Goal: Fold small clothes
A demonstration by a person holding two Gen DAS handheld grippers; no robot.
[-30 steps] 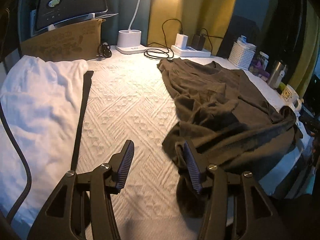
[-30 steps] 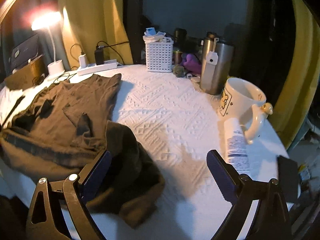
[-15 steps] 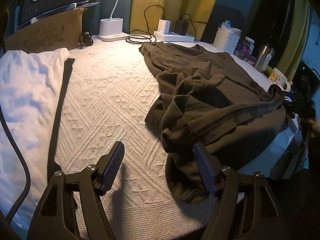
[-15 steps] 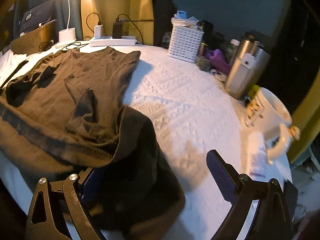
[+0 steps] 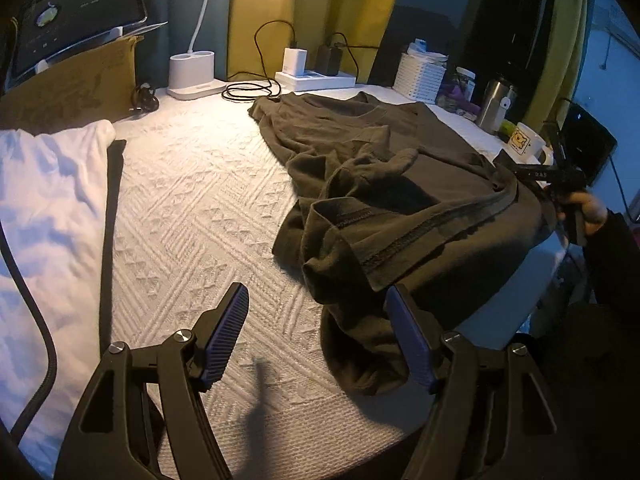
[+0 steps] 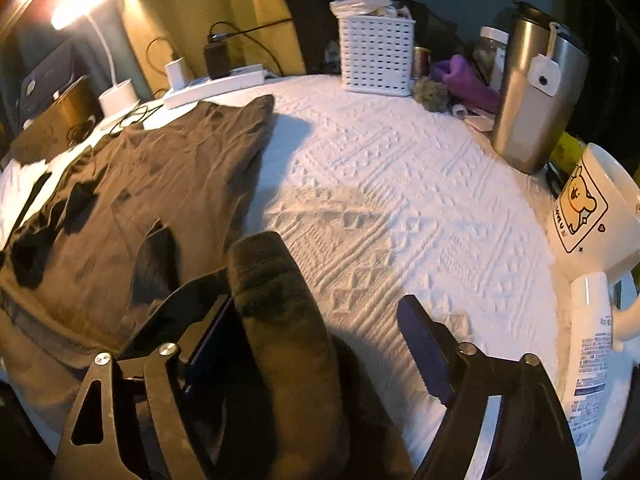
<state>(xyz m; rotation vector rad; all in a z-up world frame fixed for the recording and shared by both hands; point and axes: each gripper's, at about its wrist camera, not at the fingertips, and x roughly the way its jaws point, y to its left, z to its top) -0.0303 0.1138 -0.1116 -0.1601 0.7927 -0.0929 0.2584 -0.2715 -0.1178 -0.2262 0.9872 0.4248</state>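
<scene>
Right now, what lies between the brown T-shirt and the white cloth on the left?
Only bare white textured bedcover, seen in the left wrist view between brown T-shirt and white cloth.

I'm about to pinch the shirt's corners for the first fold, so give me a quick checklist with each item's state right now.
1. Right tool has shirt fabric between its fingers: ok, jaws closing.
2. Right tool clamped on it: not ok, gap at one pad.
3. Left tool on the hem: not ok, open beside it.
4. Shirt flat: not ok, bunched.
5. Mug and tumbler apart from shirt: ok.
</scene>
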